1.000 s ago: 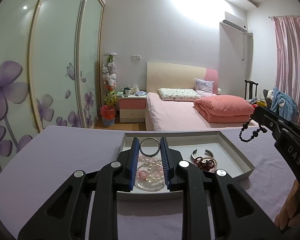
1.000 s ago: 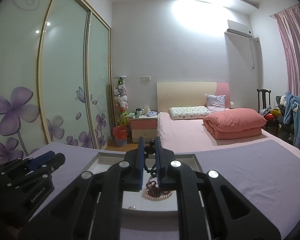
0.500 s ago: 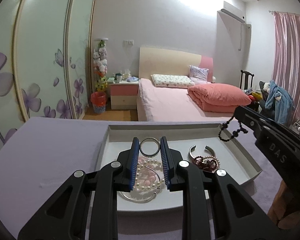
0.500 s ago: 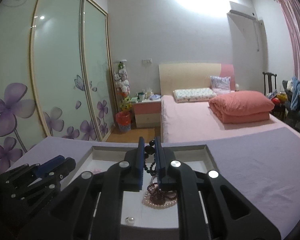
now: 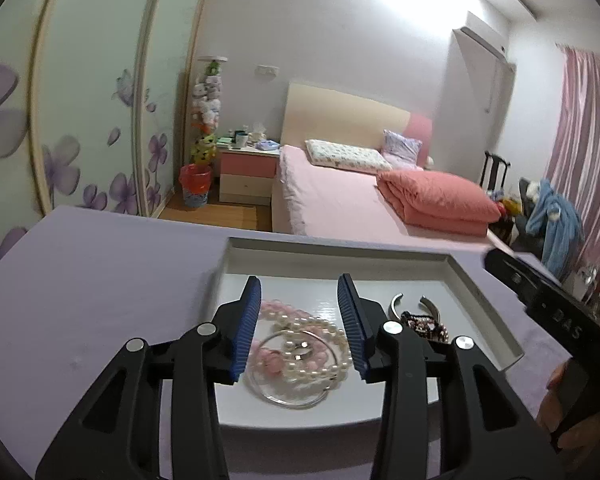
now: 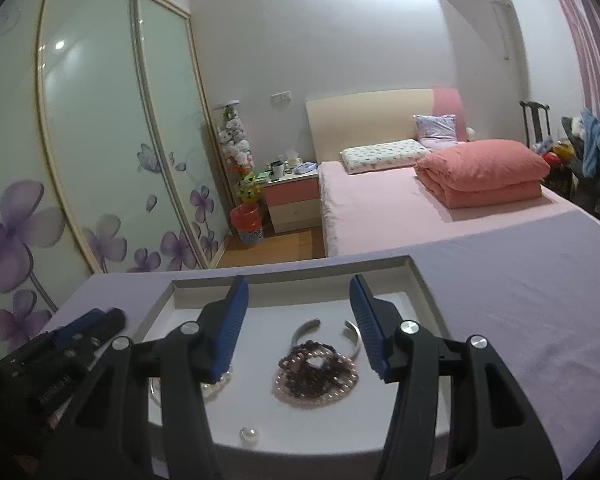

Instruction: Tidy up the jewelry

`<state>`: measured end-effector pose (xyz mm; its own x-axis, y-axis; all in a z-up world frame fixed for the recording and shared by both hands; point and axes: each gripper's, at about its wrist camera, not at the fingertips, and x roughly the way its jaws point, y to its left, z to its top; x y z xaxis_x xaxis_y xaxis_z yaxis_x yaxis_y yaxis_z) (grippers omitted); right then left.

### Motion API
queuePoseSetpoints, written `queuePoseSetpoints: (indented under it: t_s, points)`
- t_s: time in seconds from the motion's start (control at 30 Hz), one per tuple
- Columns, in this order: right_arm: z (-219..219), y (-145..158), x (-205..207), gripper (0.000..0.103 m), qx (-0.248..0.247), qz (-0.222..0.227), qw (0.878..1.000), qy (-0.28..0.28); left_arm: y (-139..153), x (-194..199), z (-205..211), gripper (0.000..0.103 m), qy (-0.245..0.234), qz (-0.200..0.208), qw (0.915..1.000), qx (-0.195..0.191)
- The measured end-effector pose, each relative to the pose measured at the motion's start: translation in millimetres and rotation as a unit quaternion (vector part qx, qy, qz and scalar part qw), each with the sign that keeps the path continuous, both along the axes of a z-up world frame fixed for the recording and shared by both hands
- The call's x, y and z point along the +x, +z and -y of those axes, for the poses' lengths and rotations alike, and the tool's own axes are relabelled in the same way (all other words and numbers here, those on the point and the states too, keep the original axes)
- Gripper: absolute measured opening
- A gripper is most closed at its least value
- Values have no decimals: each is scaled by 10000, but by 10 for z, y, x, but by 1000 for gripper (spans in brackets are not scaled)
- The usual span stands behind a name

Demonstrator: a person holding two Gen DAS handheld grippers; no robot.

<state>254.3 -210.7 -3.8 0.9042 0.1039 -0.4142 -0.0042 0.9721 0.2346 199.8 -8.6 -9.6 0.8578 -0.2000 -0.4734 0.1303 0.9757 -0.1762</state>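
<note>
A white tray point(image 5: 340, 252) lies on the lilac tabletop. My left gripper point(image 5: 300, 312) hovers over the tray's left part, its jaws opening with nothing between the pads. Below it lie a white pearl strand point(image 5: 320, 332), pink beads point(image 5: 276, 312) and a silver hoop point(image 5: 284, 400). My right gripper point(image 6: 298, 312) hovers over the right part, its jaws also opening and empty. Under it a dark bead bracelet point(image 6: 316, 368) rests on a pinkish pearl strand point(image 6: 312, 398), in front of an open silver cuff point(image 6: 306, 326). A single small pearl piece point(image 6: 249, 436) sits near the tray's front edge point(image 6: 300, 446).
The lilac tabletop point(image 6: 520, 300) spreads wide on both sides of the tray. A hand point(image 5: 560, 392) holds the right gripper's body point(image 5: 540, 300). Beyond the table stand a pink bed point(image 5: 340, 200), a bedside cabinet point(image 5: 246, 176) and a sliding flowered wardrobe point(image 6: 100, 160).
Both grippers sank toward the tray and opened. The dark bead bracelet left the right jaws and now lies on the pearl pile. The silver ring is gone from between the left pads.
</note>
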Motion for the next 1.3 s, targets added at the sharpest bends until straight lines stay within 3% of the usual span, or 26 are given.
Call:
queuePoseSetpoints:
  t_s: [0.13, 0.4, 0.57, 0.67, 0.8, 0.93, 1.3]
  points:
    - [42, 59, -213, 53, 52, 3, 10000, -32, 93, -163, -219, 46, 169, 57, 9997, -163]
    - [-59, 202, -815, 67, -79, -4, 9999, 83, 209, -675, -451, 57, 351, 194, 9989, -250]
    - [-149, 282, -1199, 88, -261, 82, 9995, 175, 283, -987, -485, 78, 476, 404, 9980, -90]
    - [-199, 302, -1378, 95, -367, 150, 9990, 202, 311, -1131, -467, 91, 521, 516, 9973, 46]
    - [-280, 321, -1574, 99, -503, 250, 9982, 192, 294, -1326, -378, 100, 542, 647, 9958, 368]
    - [-343, 295, -1710, 99, -623, 287, 9973, 245, 262, -1436, -300, 101, 571, 741, 9939, 587]
    - [-314, 169, -2022, 99, -715, 444, 9964, -18, 156, -1618, -274, 101, 668, 685, 9938, 569]
